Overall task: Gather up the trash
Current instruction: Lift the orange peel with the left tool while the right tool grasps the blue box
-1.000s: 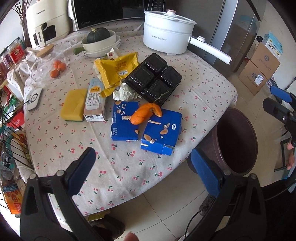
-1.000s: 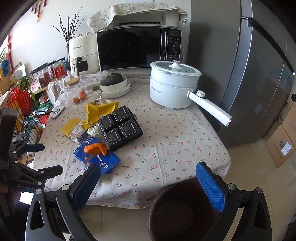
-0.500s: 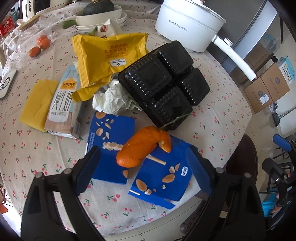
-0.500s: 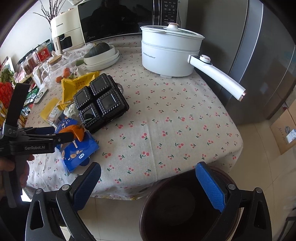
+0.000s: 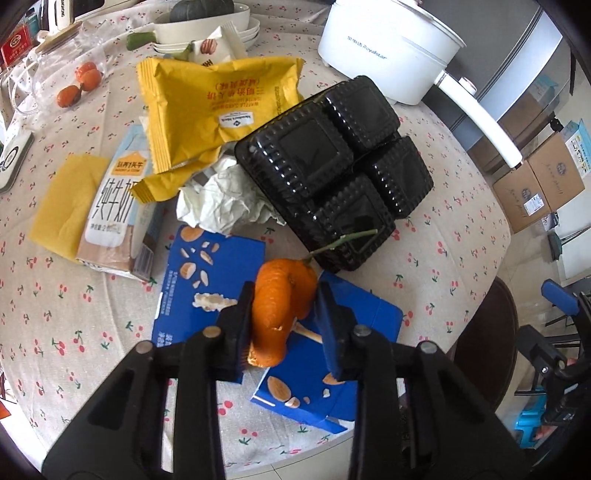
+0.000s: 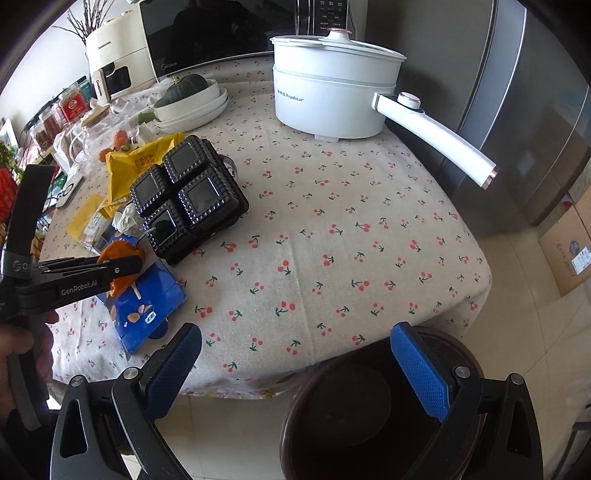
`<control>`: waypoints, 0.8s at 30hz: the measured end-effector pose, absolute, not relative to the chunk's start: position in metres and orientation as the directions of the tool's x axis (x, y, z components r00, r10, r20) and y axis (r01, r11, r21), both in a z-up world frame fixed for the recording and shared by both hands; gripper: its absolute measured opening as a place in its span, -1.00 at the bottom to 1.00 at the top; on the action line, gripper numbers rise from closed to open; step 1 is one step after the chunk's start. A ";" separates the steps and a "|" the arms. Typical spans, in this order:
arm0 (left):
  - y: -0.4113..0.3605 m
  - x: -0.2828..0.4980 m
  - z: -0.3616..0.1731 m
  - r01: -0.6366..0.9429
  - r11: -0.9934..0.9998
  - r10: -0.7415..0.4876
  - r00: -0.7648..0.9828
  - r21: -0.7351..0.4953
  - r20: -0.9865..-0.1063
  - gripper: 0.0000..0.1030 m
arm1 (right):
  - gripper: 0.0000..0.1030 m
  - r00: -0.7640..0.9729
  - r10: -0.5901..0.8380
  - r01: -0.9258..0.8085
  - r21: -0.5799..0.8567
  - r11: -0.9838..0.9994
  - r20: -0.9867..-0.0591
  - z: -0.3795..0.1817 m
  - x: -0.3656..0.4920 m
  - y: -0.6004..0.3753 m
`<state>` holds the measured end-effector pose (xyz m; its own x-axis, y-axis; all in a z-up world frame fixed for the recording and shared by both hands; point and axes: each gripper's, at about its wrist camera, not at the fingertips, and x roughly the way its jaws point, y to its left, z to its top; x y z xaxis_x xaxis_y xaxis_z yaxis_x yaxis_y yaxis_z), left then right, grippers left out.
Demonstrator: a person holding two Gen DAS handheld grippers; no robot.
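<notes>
My left gripper (image 5: 284, 295) is shut on an orange peel (image 5: 280, 299) that lies on two flat blue cartons (image 5: 207, 273). The peel also shows in the right wrist view (image 6: 118, 251), held by the left gripper (image 6: 125, 266). Behind it lie a black four-cell plastic tray (image 5: 332, 166), crumpled white paper (image 5: 225, 199), a yellow snack bag (image 5: 218, 107) and a milk carton (image 5: 118, 206). My right gripper (image 6: 295, 369) is open and empty, off the table's edge above a dark brown bin (image 6: 369, 413).
A white electric pot (image 6: 332, 96) with a long handle (image 6: 436, 136) stands at the table's back right. Bowls with a squash (image 6: 188, 99), a microwave (image 6: 221, 29), jars and a glass jug crowd the back left. Cardboard boxes (image 5: 535, 184) sit on the floor.
My left gripper came down and forward over the blue cartons and shut on the orange peel. My right gripper moved slightly closer to the table and stayed open above the bin.
</notes>
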<state>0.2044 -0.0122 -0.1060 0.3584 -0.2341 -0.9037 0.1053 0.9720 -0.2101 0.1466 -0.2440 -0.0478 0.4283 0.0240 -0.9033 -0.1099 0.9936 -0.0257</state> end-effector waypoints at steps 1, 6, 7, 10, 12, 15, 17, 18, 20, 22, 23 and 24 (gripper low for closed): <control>-0.009 0.202 -0.103 0.107 0.971 -0.240 0.364 -0.216 -0.900 -0.38 | 1.00 0.425 0.029 -0.114 -0.021 0.993 -0.905 -0.049 0.147 -0.240; 0.023 0.187 -0.078 0.100 0.966 -0.260 0.420 -0.240 -0.869 -0.39 | 1.00 0.389 0.095 -0.143 0.042 0.989 -0.916 -0.057 0.152 -0.212; 0.028 0.184 -0.075 0.096 0.967 -0.254 0.429 -0.236 -0.867 -0.39 | 1.00 0.380 0.108 -0.148 0.055 0.987 -0.919 -0.059 0.154 -0.205; 0.046 0.177 -0.072 0.071 0.970 -0.239 0.441 -0.231 -0.865 -0.39 | 1.00 0.357 0.135 -0.162 0.081 0.983 -0.924 -0.067 0.157 -0.183; 0.059 0.173 -0.074 0.054 0.971 -0.232 0.438 -0.232 -0.868 -0.39 | 1.00 0.343 0.147 -0.162 0.095 0.982 -0.928 -0.073 0.161 -0.169; 0.074 0.166 -0.076 0.035 0.973 -0.220 0.436 -0.228 -0.873 -0.39 | 1.00 0.329 0.158 -0.148 0.115 0.982 -0.931 -0.082 0.166 -0.149; 0.082 0.161 -0.078 0.026 0.974 -0.213 0.436 -0.224 -0.875 -0.39 | 1.00 0.322 0.155 -0.136 0.117 0.984 -0.934 -0.089 0.170 -0.137; 0.086 0.159 -0.078 0.022 0.975 -0.210 0.435 -0.223 -0.876 -0.39 | 1.00 0.318 0.154 -0.130 0.118 0.985 -0.935 -0.092 0.172 -0.131; 0.093 0.154 -0.080 0.018 0.975 -0.206 0.432 -0.220 -0.878 -0.39 | 1.00 0.318 0.140 -0.114 0.109 0.987 -0.938 -0.099 0.176 -0.122; 0.098 0.151 -0.081 0.015 0.976 -0.203 0.430 -0.217 -0.880 -0.39 | 1.00 0.321 0.112 -0.093 0.086 0.992 -0.940 -0.105 0.181 -0.115; 0.101 0.150 -0.081 0.014 0.976 -0.202 0.429 -0.217 -0.880 -0.39 | 1.00 0.322 0.101 -0.082 0.078 0.994 -0.941 -0.108 0.182 -0.112; 0.103 0.149 -0.081 0.013 0.976 -0.203 0.428 -0.218 -0.881 -0.39 | 1.00 0.322 0.094 -0.067 0.076 0.995 -0.942 -0.111 0.185 -0.112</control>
